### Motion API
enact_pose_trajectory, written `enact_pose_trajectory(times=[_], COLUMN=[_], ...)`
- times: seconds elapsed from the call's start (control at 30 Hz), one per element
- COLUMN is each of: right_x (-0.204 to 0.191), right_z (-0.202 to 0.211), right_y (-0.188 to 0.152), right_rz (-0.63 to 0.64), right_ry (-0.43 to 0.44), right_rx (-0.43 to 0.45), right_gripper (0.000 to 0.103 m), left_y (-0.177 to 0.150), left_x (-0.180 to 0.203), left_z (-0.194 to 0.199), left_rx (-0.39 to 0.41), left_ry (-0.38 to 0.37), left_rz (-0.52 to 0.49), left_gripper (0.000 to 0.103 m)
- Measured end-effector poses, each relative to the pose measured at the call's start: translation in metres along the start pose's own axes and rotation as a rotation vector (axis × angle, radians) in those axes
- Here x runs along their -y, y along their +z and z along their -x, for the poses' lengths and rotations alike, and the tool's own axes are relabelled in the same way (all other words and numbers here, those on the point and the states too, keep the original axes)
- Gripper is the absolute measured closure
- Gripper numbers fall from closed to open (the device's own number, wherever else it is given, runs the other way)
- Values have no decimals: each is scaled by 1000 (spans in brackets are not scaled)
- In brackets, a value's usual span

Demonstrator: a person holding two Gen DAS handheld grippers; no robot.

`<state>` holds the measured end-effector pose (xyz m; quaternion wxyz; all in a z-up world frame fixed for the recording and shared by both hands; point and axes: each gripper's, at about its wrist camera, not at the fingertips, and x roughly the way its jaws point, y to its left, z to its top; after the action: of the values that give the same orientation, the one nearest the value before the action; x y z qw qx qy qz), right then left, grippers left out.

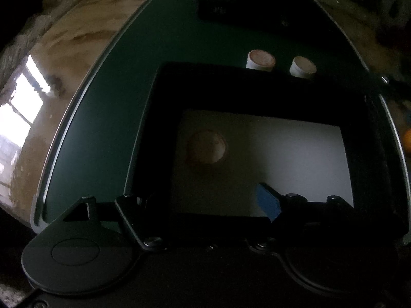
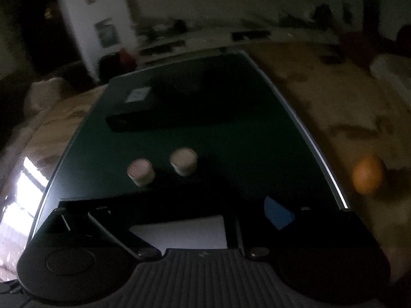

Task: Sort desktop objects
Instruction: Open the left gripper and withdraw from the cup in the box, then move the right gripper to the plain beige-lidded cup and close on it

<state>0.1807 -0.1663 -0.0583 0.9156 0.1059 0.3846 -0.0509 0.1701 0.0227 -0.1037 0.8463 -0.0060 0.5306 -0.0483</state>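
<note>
A black tray (image 1: 164, 118) with a white floor lies on the green mat (image 1: 108, 107). One round pale cylinder (image 1: 206, 146) stands inside it at the left. Two more white cylinders (image 1: 260, 60) (image 1: 303, 68) stand on the mat just past the tray's far edge, also visible as the left cylinder (image 2: 140, 172) and the right one (image 2: 183, 164). My left gripper (image 1: 197, 200) hangs open above the tray's near side, holding nothing. My right gripper (image 2: 179, 208) is open over the tray's white floor (image 2: 185, 233), short of the two cylinders.
A flat black box (image 2: 154, 113) with a pale label lies at the mat's far end. An orange (image 2: 368, 177) rests on the patterned tan tabletop (image 2: 334, 107) right of the mat. The scene is dim and the right view is blurred.
</note>
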Motion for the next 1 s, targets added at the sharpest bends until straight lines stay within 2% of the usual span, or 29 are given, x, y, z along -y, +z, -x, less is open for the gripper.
enact_pose_trajectory(times=[0.1, 0.23, 0.33, 0.5, 0.63, 0.7, 1.0], right_x=[-13, -27, -33, -33, -33, -33, -38], right_z=[-15, -36, -54, -88, -111, -122, -143], right_y=[16, 34, 47, 61, 62, 62, 60], right_rz=[74, 141, 180, 182, 183, 183, 190], right_ry=[-14, -40, -28, -38, -37, -37, -3], right_rx=[-24, -13, -36, -127, -183, -210, -235], right_gripper=[0, 0, 1, 17, 23, 35, 37], left_y=[-2, -3, -4, -4, -3, -3, -5], left_x=[-1, -5, -7, -7, -9, -10, -10], left_z=[7, 15, 16, 14, 13, 12, 10], left_rx=[7, 17, 20, 21, 19, 19, 21], left_ry=[7, -12, -24, -25, -32, -38, -36], left_rz=[4, 12, 16, 12, 15, 16, 9], left_gripper=[9, 8, 7, 7, 7, 7, 7])
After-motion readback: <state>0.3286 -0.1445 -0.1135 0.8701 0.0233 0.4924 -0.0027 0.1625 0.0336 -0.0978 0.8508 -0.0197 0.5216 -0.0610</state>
